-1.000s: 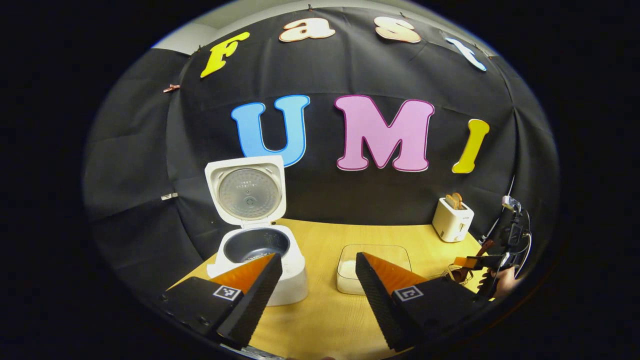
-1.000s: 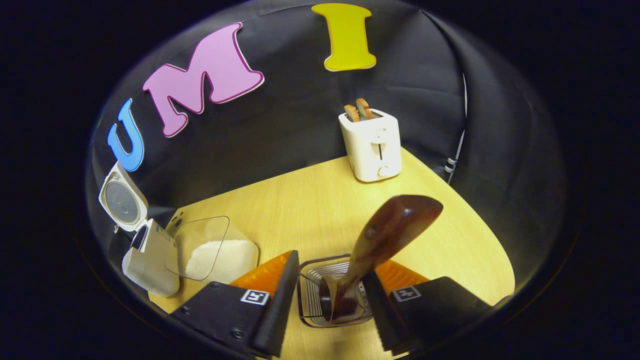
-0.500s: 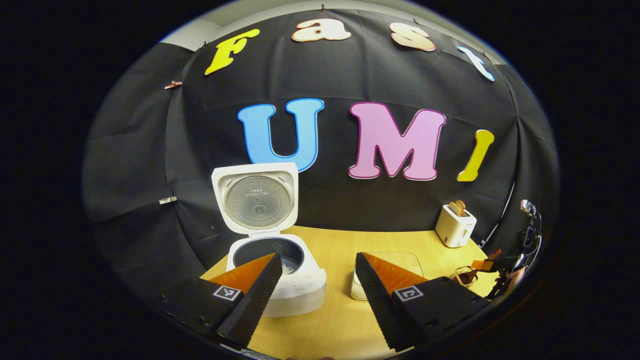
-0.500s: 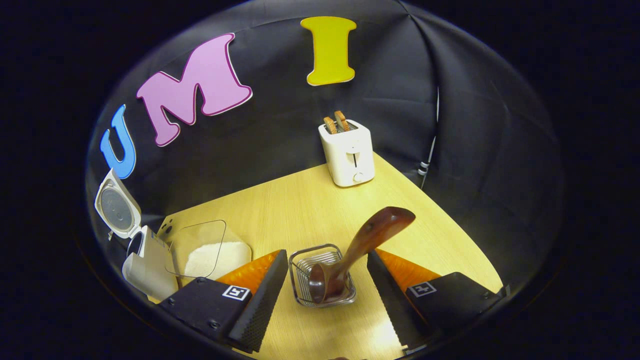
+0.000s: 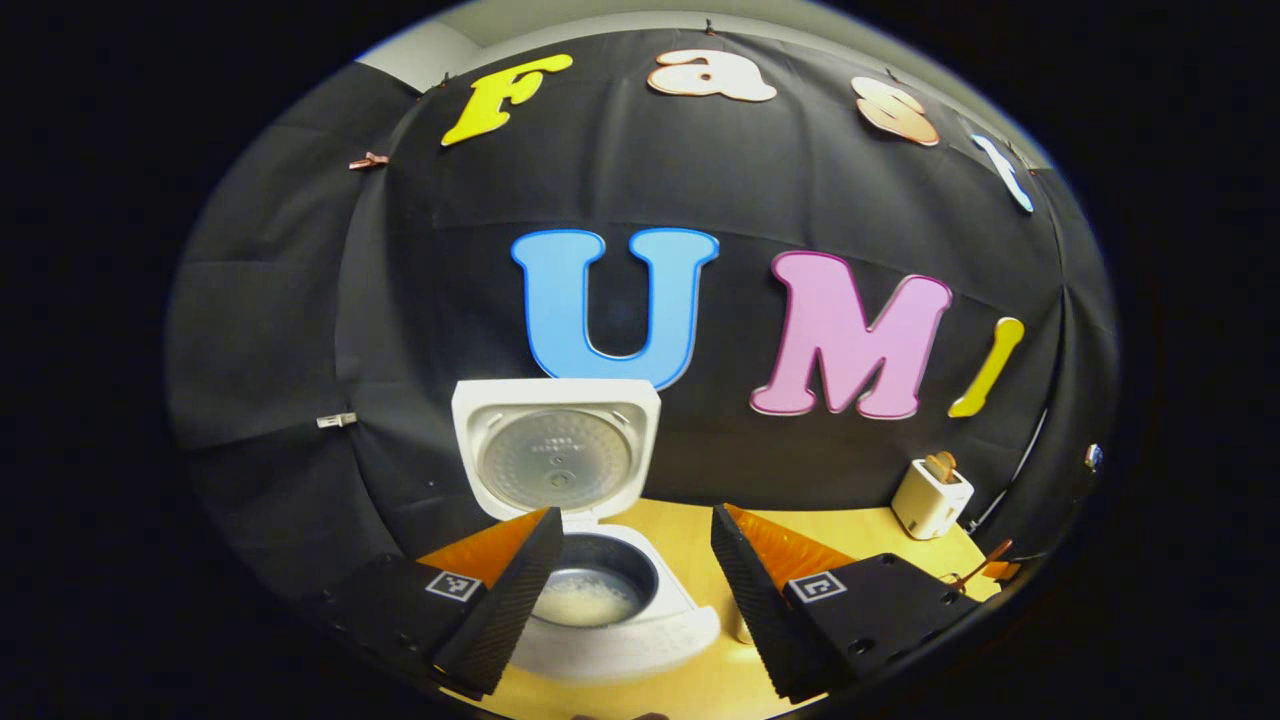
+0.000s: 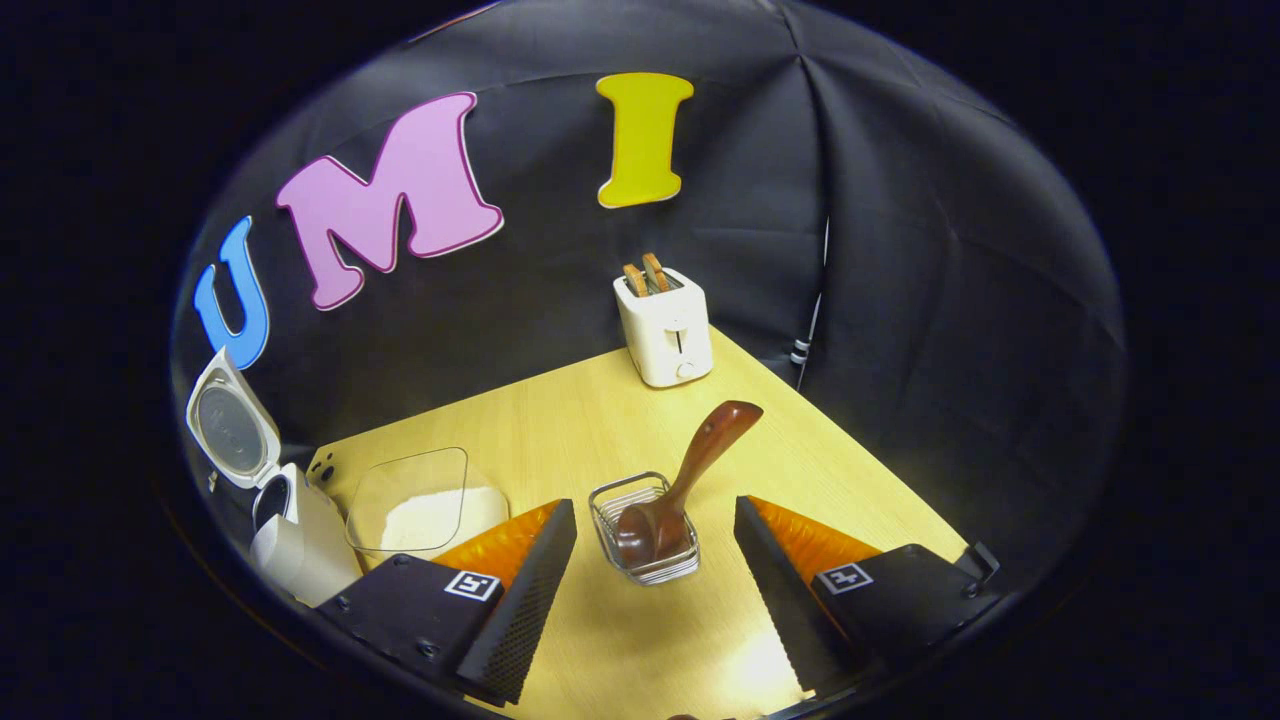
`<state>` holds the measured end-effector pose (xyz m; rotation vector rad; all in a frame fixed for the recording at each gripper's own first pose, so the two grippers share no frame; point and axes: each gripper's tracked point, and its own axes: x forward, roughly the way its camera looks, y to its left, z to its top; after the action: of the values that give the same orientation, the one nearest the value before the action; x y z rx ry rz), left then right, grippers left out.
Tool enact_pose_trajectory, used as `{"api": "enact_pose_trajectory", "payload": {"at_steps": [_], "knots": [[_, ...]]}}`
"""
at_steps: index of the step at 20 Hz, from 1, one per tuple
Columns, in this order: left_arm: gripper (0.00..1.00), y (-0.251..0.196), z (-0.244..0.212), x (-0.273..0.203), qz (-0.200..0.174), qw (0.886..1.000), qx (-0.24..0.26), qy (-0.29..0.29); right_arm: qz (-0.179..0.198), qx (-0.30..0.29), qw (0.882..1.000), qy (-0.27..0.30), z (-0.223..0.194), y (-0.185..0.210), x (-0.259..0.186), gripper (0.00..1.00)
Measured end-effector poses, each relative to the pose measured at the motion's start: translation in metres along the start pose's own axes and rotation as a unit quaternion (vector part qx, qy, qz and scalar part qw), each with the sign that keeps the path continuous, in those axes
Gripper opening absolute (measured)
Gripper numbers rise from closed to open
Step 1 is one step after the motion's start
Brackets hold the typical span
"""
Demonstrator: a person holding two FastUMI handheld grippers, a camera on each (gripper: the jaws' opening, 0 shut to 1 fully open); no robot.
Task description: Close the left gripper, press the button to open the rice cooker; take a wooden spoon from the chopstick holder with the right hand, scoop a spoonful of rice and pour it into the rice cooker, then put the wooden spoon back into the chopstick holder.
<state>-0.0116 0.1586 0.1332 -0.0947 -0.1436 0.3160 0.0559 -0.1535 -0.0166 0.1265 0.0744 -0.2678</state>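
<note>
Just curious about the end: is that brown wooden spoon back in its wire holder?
Yes: the brown wooden spoon sits bowl-down in the wire holder, handle leaning out.

Spread left tongs frame the open rice cooker holding rice

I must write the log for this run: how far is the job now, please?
It looks finished. The rice cooker stands open, with rice in its pot. The wooden spoon is back in the chopstick holder, bowl down, handle leaning out. The right gripper and left gripper are open and hold nothing. No step seems left.
</note>
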Motion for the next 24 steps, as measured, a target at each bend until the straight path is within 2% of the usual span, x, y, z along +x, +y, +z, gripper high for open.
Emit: {"api": "enact_pose_trajectory", "payload": {"at_steps": [7,11,15,18,22,24], "knots": [[0.95,0.06,0.056,0.075,0.033,0.998,0.04,-0.026,0.03,-0.022,0.998,-0.043,0.019,0.066,-0.048,0.98],[0.95,0.068,0.084,0.126,0.025,0.998,0.054,-0.036,0.053,-0.041,0.997,-0.047,0.018,0.097,-0.079,0.98],[0.95,0.069,0.078,0.181,0.003,0.999,0.04,-0.005,0.068,-0.051,0.995,-0.059,0.022,0.121,-0.108,0.98],[0.95,0.079,0.084,0.212,0.014,0.998,0.056,-0.006,0.082,-0.038,0.995,-0.053,0.019,0.136,-0.12,0.99],[0.95,0.085,0.084,0.248,-0.001,0.999,0.034,0.017,0.072,-0.03,0.996,-0.053,0.015,0.135,-0.127,0.98],[0.95,0.093,0.074,0.259,0.01,0.998,0.045,0.041,0.069,-0.015,0.996,-0.052,0.014,0.134,-0.124,0.98]]}}
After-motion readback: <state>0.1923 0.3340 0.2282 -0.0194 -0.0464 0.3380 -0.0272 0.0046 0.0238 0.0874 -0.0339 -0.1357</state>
